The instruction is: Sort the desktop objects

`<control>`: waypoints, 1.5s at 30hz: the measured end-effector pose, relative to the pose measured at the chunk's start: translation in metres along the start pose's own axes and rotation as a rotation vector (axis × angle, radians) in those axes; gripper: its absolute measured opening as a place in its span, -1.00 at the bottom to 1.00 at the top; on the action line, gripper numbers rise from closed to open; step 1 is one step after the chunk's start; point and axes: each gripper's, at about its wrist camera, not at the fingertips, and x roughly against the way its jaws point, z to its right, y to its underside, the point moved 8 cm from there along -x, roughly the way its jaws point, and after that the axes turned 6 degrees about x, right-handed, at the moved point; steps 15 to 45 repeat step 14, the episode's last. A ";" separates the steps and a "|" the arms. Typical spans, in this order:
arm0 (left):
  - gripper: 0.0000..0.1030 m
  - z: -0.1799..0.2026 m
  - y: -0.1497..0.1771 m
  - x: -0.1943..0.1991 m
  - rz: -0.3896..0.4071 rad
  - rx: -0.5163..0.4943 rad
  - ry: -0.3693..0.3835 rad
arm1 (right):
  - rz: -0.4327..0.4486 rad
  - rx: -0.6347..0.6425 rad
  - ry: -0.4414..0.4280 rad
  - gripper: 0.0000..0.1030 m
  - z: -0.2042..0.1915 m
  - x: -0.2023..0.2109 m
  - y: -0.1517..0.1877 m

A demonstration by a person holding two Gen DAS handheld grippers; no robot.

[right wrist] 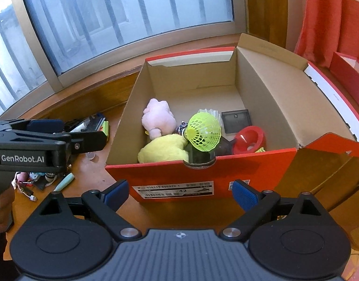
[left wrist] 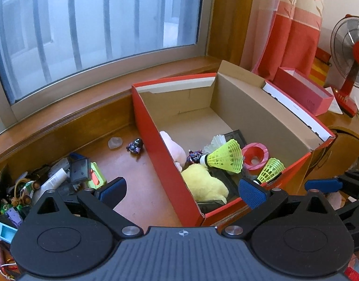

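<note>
both tongs are released and hold nothing: the left gripper (left wrist: 181, 190) hovers over the shoebox (left wrist: 156, 131) corner, the right gripper (right wrist: 180, 193) before its labelled end. inside lie a yellow plush (right wrist: 164, 148), shuttlecocks (right wrist: 204, 132) and a red cup (right wrist: 248, 140). beyond, a clutter pile (left wrist: 50, 182) on the desk (left wrist: 137, 187) looks unsorted, so the job seems partway.

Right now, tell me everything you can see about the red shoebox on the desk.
The red shoebox stands open on the wooden desk below the window, its brown cardboard interior showing. A white label reading 42 sits on its near end. Inside lie a pink plush, a yellow plush, yellow-green shuttlecocks and a red ring-shaped object.
</note>
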 end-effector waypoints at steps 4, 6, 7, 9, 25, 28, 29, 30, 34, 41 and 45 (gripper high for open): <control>0.99 0.002 0.002 0.000 -0.003 -0.006 0.001 | -0.006 -0.003 0.002 0.86 0.001 0.001 0.002; 0.99 0.002 0.003 0.000 -0.005 -0.003 0.001 | -0.007 -0.004 0.005 0.86 0.001 0.001 0.003; 0.99 0.002 0.004 0.000 -0.006 0.000 0.003 | -0.008 -0.006 0.006 0.86 0.001 0.001 0.004; 0.99 0.001 0.005 0.001 -0.008 0.006 0.009 | -0.009 -0.012 0.010 0.86 0.002 0.001 0.006; 0.99 0.000 0.009 0.004 -0.008 0.002 0.030 | -0.012 -0.029 0.020 0.86 0.001 0.004 0.012; 0.99 0.000 0.009 0.004 -0.008 0.002 0.030 | -0.012 -0.029 0.020 0.86 0.001 0.004 0.012; 0.99 0.000 0.009 0.004 -0.008 0.002 0.030 | -0.012 -0.029 0.020 0.86 0.001 0.004 0.012; 0.99 0.000 0.009 0.004 -0.008 0.002 0.030 | -0.012 -0.029 0.020 0.86 0.001 0.004 0.012; 0.99 0.000 0.009 0.004 -0.008 0.002 0.030 | -0.012 -0.029 0.020 0.86 0.001 0.004 0.012; 0.99 0.000 0.009 0.004 -0.008 0.002 0.030 | -0.012 -0.029 0.020 0.86 0.001 0.004 0.012; 0.99 0.000 0.009 0.004 -0.008 0.002 0.030 | -0.012 -0.029 0.020 0.86 0.001 0.004 0.012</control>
